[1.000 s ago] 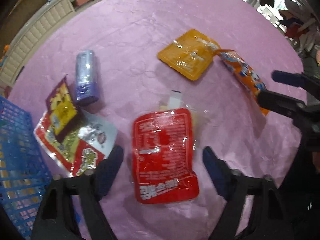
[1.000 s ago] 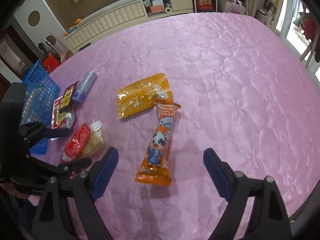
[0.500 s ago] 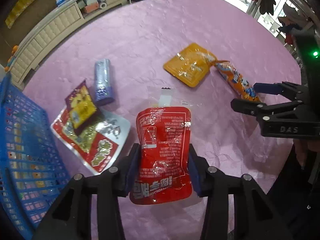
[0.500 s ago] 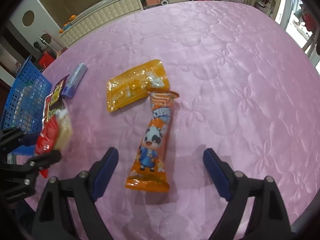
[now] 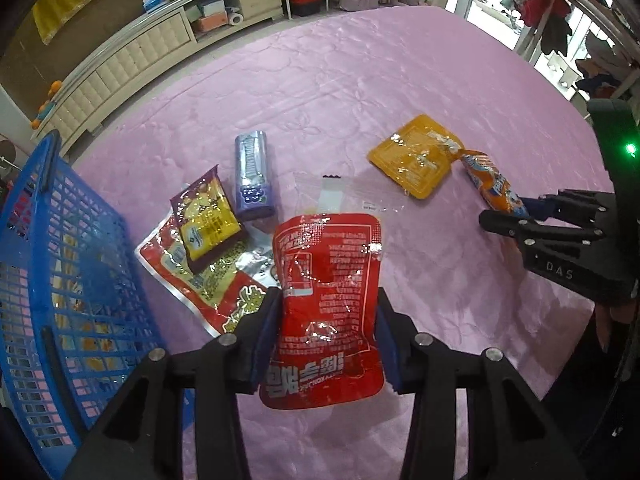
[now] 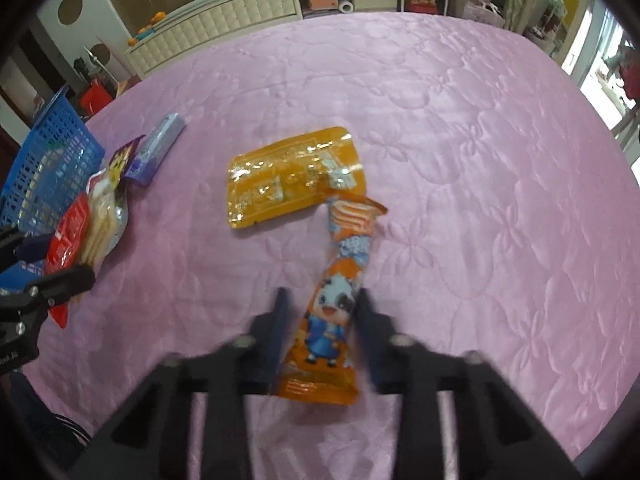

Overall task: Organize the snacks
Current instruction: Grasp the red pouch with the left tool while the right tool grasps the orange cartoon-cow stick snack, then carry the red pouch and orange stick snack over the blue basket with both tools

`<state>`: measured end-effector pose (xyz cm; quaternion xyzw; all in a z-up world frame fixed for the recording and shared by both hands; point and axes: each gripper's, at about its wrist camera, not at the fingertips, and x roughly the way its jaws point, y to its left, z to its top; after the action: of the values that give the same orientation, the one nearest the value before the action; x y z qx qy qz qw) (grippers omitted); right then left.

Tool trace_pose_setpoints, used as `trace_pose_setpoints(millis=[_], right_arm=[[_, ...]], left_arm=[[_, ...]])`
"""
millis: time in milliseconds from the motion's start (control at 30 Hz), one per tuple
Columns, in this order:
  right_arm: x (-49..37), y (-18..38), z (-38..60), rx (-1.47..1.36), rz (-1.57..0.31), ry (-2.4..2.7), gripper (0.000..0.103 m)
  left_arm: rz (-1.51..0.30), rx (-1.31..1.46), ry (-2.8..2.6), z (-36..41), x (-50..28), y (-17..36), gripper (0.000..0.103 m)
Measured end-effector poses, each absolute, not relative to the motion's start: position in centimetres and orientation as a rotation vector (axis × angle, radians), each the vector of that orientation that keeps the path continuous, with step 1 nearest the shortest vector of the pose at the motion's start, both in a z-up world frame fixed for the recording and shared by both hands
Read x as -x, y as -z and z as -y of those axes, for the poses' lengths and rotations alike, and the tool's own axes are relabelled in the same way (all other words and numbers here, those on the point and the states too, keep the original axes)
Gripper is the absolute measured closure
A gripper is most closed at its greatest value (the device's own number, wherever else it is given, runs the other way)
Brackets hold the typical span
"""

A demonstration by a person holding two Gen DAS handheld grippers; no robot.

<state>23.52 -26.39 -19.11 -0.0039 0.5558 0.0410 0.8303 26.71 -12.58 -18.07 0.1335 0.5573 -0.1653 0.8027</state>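
Observation:
My left gripper [image 5: 326,304] is shut on a red snack pouch [image 5: 328,280] and holds it just above the pink quilted cloth [image 5: 360,80]. In the right wrist view the same pouch [image 6: 68,232] hangs at the far left. My right gripper [image 6: 320,300] is closing, and its pads press both sides of an orange snack stick with a cartoon cow [image 6: 340,280], which lies on the cloth. From the left wrist view, the right gripper [image 5: 504,212] sits over that stick's near end [image 5: 488,180]. A blue mesh basket [image 5: 48,280] stands at the left.
An orange flat pack [image 6: 292,176] lies touching the stick's far end. A purple gum pack [image 5: 252,176], a small purple-yellow packet [image 5: 206,216] and a red-silver bag [image 5: 216,280] lie beside the basket. Shelves [image 6: 240,12] stand beyond the table.
The left gripper closed on the red pouch and raised it off the cloth. The right gripper's jaws went from wide apart to pinched around the orange stick.

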Motion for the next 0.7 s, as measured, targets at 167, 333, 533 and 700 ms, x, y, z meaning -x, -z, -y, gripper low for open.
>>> trace_pose_setpoints(millis=[167,333,533,700], right_arm=[[-22.8,19.4,25.4,-0.011,-1.158,-0.131,0.084],[-21.7,18.9,24.7,-0.018,-1.127,-0.157,0.085],[-20.1,17.2,23.8,-0.059,-1.083,-0.213,0.085],[-19.3,14.4,22.5,-0.068,-1.029,-0.251,0.085]], left_arm=[[-1.195,-0.267,0.371,12.5,-27.2,18.8,0.061],[-1.207,-0.267,0.334,12.4,-26.9,19.1,0.061],[-1.181,-0.235,0.316,11.7,-25.7,17.5,0.061],[-1.126,-0.22,0.308,10.9,-24.1,14.8,0.061]])
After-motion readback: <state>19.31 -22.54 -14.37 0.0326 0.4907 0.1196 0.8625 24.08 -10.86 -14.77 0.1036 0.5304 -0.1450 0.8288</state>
